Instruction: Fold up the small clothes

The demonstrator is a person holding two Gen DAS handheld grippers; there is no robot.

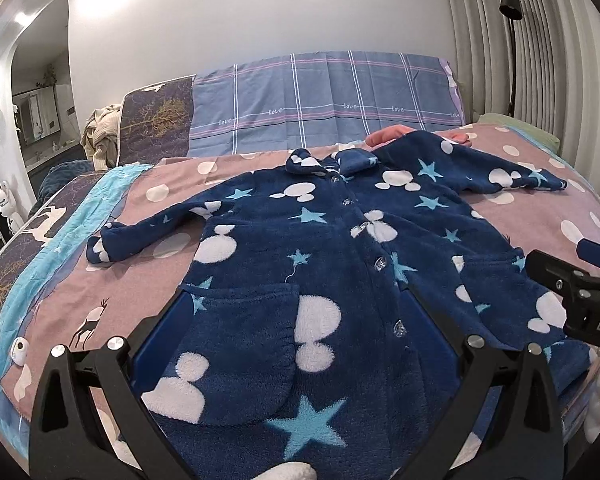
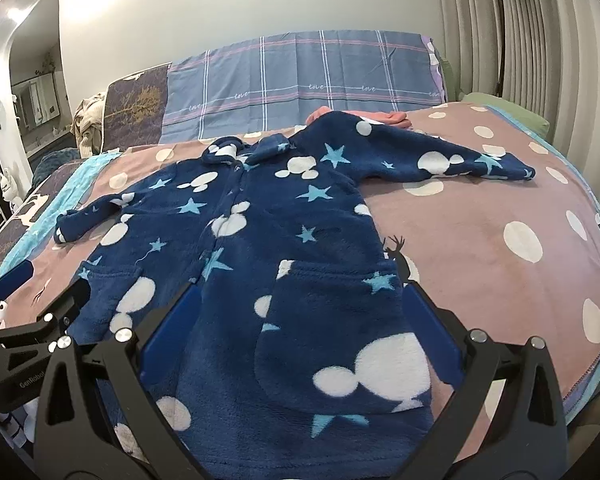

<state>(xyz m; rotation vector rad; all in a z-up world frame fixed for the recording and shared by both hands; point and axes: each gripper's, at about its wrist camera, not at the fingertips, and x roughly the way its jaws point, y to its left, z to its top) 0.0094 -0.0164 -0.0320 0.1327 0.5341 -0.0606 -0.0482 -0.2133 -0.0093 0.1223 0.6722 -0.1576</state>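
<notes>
left wrist view: fleece robe (image 1: pixel 320 280) hem cut off at bottom edge.

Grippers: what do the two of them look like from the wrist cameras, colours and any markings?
Both are alike: the left gripper and the right gripper each have black angular linkage arms with silver round bolts and blue pads inside the fingers. The right gripper's body shows white letters "DA" in the left view; the left one reads "GenRobot" in the right view.

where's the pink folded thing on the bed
In both views the pink folded cloth lies at the far side of the bed, just behind the blue robe's collar and right sleeve, before the plaid headboard cover.
</notes>
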